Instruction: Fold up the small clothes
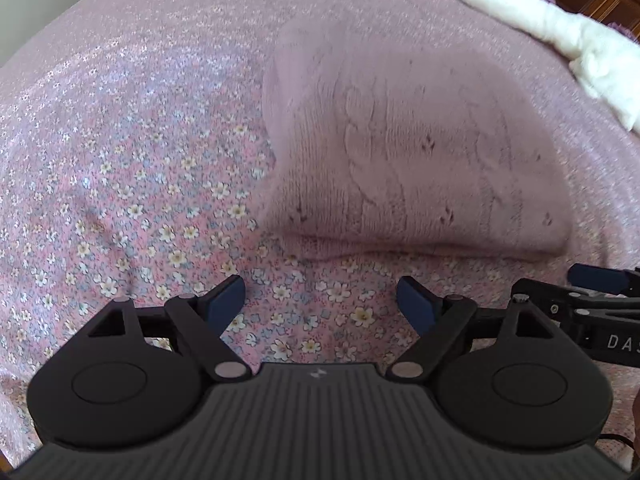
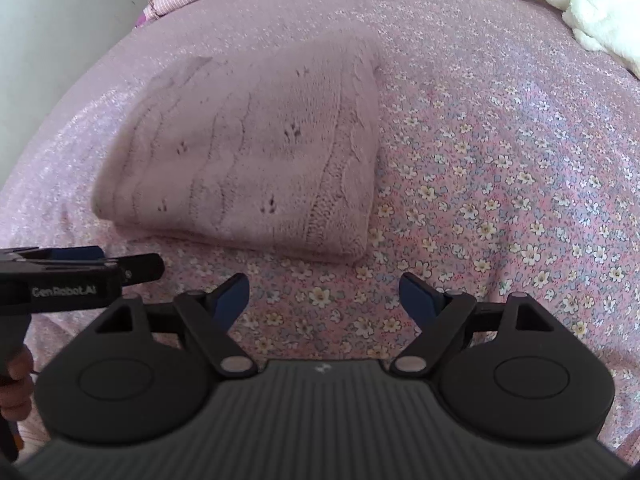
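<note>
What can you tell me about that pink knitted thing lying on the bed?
The knit is a dusty-pink garment, soft and woolly looking, with cable ribs and small eyelet holes. It is folded into a thick, roughly rectangular bundle with layered edges showing along its near side. It lies flat on the flowered sheet, and nothing else touches it. Both tools, left and right, are open and hover just short of its near edge.
</note>
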A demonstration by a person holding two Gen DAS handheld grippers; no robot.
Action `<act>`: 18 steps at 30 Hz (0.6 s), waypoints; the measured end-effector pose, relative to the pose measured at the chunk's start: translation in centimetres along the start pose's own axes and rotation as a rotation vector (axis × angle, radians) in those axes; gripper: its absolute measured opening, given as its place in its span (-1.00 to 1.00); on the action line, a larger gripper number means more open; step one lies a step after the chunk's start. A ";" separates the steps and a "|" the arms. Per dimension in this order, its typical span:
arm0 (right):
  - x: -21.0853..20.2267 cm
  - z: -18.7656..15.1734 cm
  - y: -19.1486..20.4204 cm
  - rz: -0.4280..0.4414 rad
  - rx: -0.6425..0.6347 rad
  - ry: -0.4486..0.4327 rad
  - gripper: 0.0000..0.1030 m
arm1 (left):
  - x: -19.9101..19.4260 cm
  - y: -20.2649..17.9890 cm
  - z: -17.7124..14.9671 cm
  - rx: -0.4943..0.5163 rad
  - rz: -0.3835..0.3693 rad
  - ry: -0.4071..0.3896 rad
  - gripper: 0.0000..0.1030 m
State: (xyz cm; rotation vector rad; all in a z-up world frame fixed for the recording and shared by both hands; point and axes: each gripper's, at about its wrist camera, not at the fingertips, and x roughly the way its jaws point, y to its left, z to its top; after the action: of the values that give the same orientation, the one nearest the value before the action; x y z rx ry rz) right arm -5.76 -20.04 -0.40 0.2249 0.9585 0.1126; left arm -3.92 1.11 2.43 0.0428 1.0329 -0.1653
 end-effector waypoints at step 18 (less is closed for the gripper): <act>1.2 -0.4 0.6 0.026 -0.024 0.005 1.00 | 1.6 -0.5 0.5 -0.017 0.041 0.033 0.90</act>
State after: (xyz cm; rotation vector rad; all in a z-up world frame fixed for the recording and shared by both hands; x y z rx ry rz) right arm -5.41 -19.16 -1.47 0.2149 0.9592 0.1492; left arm -2.78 0.36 1.37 0.0517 1.0659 -0.1190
